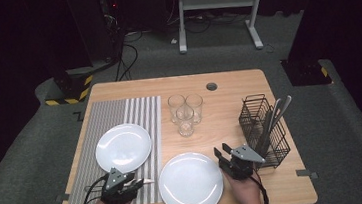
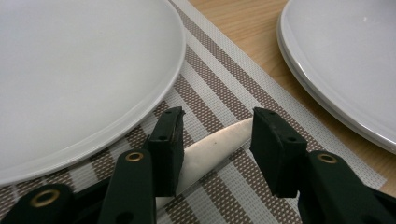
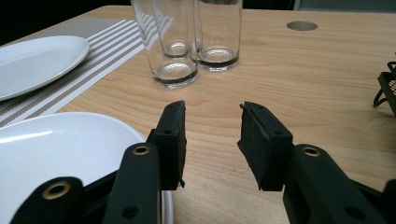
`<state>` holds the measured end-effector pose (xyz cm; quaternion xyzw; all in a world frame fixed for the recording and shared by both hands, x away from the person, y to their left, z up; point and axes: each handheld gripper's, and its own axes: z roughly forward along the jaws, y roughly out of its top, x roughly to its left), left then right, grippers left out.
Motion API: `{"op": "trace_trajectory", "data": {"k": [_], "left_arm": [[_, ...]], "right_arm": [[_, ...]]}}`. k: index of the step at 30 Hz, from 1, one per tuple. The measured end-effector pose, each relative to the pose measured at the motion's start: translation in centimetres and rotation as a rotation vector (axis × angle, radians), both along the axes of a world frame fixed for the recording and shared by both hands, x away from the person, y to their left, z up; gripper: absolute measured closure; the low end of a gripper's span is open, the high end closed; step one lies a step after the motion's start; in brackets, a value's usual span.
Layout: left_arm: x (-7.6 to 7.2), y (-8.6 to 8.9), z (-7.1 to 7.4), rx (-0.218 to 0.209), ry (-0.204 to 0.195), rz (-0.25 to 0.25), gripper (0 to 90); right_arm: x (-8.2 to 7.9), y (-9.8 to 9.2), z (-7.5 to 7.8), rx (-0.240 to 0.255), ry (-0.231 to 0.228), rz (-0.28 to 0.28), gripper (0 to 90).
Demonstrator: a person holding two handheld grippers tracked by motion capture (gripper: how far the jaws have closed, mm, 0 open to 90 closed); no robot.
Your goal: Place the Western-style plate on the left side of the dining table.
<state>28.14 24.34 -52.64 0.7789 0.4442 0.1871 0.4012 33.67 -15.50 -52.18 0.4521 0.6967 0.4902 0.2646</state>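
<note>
Left fingers [image 2: 217, 140] released around a knife [image 2: 210, 154] between two plates [image 2: 70, 84]; right fingers [image 3: 210, 144] released, holding nothing.

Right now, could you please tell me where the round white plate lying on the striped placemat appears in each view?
High view: the round white plate lies left of centre.
Left gripper view: it is in the upper left.
Right gripper view: it is at the left edge, upper half.
Shared landmark: the brown-and-white striped woven placemat beneath it.
</note>
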Motion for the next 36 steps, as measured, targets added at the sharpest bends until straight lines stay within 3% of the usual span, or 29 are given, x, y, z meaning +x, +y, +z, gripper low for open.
{"op": "trace_trajectory", "data": {"k": [5,14,21,27,36], "left_arm": [[-0.3,1.2,0.4,-0.015,-0.017,0.031,56.1],[-0.3,4.7,1.3,-0.07,-0.055,0.138,58.9],[0.4,5.8,1.6,-0.069,-0.091,0.205,57.3],[0.9,5.3,1.9,-0.027,-0.119,0.208,54.3],[2.0,4.0,2.1,-0.023,-0.117,0.187,51.0]], "right_arm": [[0.0,0.0,0.0,0.002,0.001,0.002,60.2],[0.0,0.1,0.0,-0.006,0.0,0.012,60.7],[-0.1,0.2,0.2,-0.007,-0.012,0.025,60.4],[0.0,0.5,0.0,-0.018,-0.004,0.052,58.2],[0.2,0.9,-0.1,-0.027,0.001,0.072,52.5]]}}
